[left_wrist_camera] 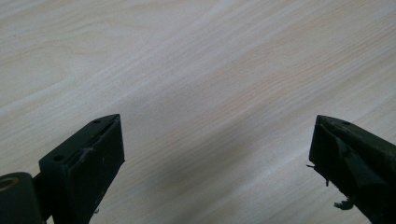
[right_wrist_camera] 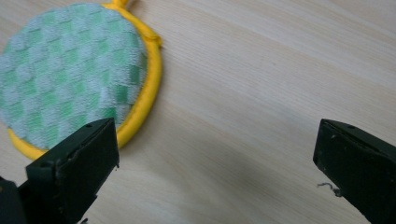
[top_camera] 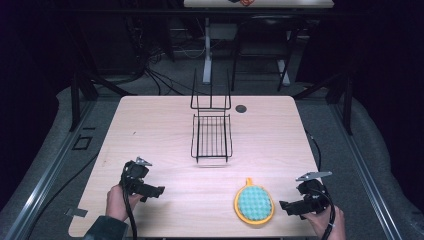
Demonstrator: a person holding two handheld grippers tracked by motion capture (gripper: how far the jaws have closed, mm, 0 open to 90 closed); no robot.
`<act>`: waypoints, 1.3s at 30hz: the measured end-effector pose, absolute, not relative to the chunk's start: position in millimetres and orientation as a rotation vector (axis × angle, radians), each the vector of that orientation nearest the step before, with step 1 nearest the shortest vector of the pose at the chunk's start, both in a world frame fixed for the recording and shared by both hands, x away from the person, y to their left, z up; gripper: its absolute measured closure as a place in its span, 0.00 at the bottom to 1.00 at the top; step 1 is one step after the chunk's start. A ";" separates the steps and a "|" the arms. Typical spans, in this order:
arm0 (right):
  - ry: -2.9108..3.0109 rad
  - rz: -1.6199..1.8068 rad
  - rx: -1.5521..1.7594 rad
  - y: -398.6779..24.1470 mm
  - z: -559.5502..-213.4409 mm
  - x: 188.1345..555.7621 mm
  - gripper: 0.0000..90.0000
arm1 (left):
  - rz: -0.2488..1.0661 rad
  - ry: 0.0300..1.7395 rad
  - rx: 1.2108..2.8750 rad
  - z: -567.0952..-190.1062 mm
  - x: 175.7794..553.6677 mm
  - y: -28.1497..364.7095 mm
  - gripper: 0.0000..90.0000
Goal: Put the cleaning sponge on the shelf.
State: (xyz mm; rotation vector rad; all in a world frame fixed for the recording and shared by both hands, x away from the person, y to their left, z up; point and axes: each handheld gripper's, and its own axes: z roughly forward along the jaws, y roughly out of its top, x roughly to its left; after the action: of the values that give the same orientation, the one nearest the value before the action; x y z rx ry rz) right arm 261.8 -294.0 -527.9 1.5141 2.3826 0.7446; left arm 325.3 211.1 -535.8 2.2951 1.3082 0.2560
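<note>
One round pot holder [top_camera: 254, 203], green-checked with a yellow rim, lies flat near the right hand-held gripper [top_camera: 286, 206]; both grippers' jaws stand apart.

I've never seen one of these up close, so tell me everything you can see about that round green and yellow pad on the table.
The pad is round, flat cloth: a green and pale checked towelling face inside a yellow fabric rim, with a small yellow loop at its far edge. It lies flat on the wooden table near the front right. Nothing grips it; the right gripper sits beside it, jaws open.
</note>
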 end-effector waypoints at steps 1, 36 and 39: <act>2.387 0.749 1.506 -291.8 -528.4 261.8 0.00 | 0.256 1.308 2.295 -535.8 325.3 211.0 0.04; 2.499 0.912 1.449 -230.2 -531.2 296.3 0.39 | 0.247 1.301 2.306 -536.9 325.6 209.2 0.03; 2.510 0.888 1.454 -228.0 -534.0 296.0 0.46 | 0.248 1.301 2.303 -536.7 325.5 209.4 0.03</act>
State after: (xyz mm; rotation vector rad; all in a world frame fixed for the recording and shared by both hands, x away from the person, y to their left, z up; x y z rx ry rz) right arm 296.0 -228.0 -534.0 1.4538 2.5103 0.8880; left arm 325.5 209.4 -536.7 2.3028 1.3011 0.2477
